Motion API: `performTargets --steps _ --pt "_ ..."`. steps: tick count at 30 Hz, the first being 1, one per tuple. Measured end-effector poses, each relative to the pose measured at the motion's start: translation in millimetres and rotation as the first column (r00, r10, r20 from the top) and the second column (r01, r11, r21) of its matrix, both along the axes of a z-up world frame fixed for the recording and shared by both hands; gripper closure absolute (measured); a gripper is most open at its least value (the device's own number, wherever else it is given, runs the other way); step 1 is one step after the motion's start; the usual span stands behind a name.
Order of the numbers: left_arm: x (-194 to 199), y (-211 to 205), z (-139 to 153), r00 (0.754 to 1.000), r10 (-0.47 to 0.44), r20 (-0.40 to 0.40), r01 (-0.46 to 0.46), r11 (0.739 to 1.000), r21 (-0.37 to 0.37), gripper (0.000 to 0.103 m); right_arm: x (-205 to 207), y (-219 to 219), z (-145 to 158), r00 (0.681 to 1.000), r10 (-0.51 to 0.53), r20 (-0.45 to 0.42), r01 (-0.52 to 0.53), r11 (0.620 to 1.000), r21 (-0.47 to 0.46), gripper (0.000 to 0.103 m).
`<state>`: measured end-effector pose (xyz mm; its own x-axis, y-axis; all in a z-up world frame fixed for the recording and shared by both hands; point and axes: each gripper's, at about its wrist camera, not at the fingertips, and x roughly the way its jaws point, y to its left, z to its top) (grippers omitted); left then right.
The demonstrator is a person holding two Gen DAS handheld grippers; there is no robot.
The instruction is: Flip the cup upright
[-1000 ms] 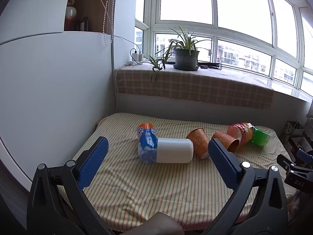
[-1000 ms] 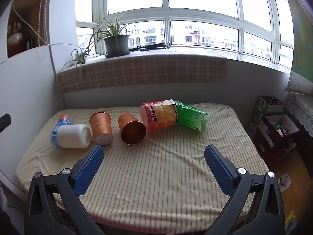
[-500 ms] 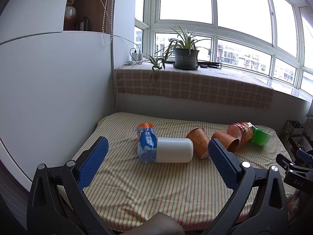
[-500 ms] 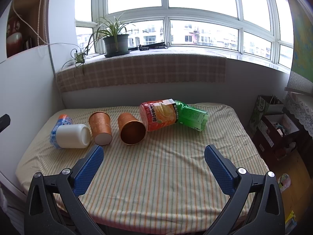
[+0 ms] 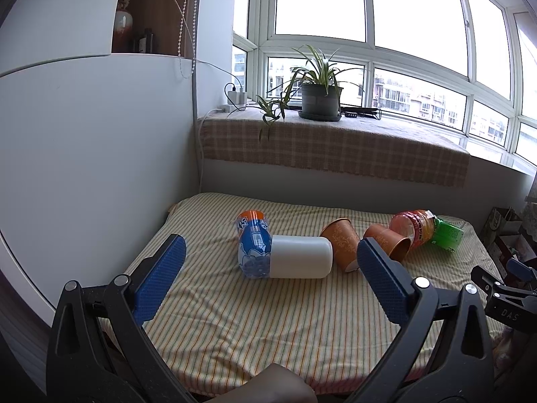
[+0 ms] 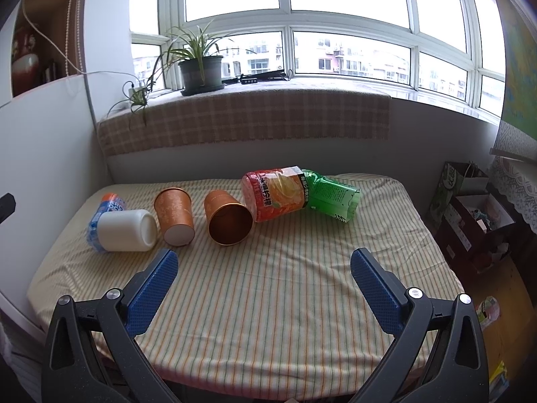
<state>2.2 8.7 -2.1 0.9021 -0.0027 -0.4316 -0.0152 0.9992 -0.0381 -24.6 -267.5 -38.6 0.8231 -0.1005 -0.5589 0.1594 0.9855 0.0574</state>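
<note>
Several cups lie on their sides on the striped table [image 6: 268, 285]. A white cup [image 6: 126, 230] [image 5: 300, 257] lies at the left with a blue-labelled cup [image 6: 104, 210] [image 5: 253, 241] behind it. An orange paper cup [image 6: 174, 215] [image 5: 340, 243] shows its white base. A second orange cup [image 6: 228, 216] [image 5: 389, 241] shows its open mouth. My left gripper [image 5: 268, 282] is open and empty in front of the white cup. My right gripper [image 6: 263, 278] is open and empty, short of the orange cups.
A red-orange printed cup [image 6: 275, 193] and a green one [image 6: 330, 194] lie at the back right. A white wall panel [image 5: 84, 168] stands on the left. A cloth-covered windowsill [image 6: 245, 117] with a potted plant [image 6: 199, 74] is behind. Boxes [image 6: 470, 208] sit on the floor at right.
</note>
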Motion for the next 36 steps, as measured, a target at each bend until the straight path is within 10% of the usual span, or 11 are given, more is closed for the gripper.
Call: performTargets --steps 36 --pt "-2.2 0.7 -5.5 1.000 0.002 -0.006 -0.002 1.000 -0.002 0.000 6.5 8.1 -3.1 1.000 0.026 -0.017 -0.026 1.000 0.003 0.001"
